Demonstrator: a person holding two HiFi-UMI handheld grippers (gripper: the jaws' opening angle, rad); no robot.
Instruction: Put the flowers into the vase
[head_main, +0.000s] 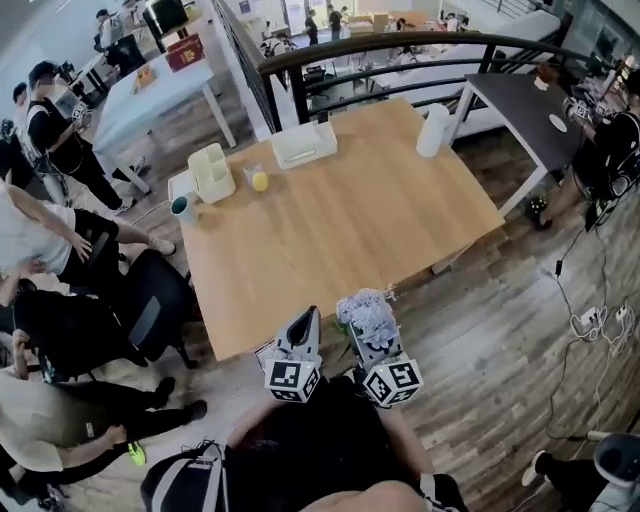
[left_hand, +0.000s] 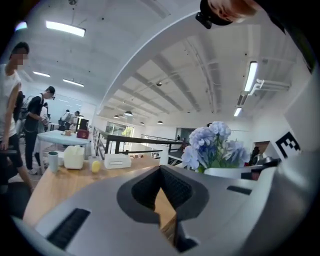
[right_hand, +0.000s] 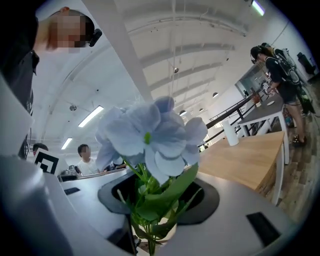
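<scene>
Room: open office, wooden table (head_main: 340, 220) in the middle, people seated off the table's left side.
Vase: white vase (head_main: 433, 130) standing upright at the table's far right corner.
Flowers: pale blue flowers (right_hand: 150, 135) up at the table's near edge, well apart from the vase.
Right gripper: right gripper (right_hand: 147, 225) is pinching the green stems, blooms rising above the jaws.
Left gripper: left gripper (head_main: 305, 325) sits just beside it at the table's near edge, jaws pressed together and empty.
Far left corner: cream holder (head_main: 211, 172), dark cup (head_main: 184, 209).
</scene>
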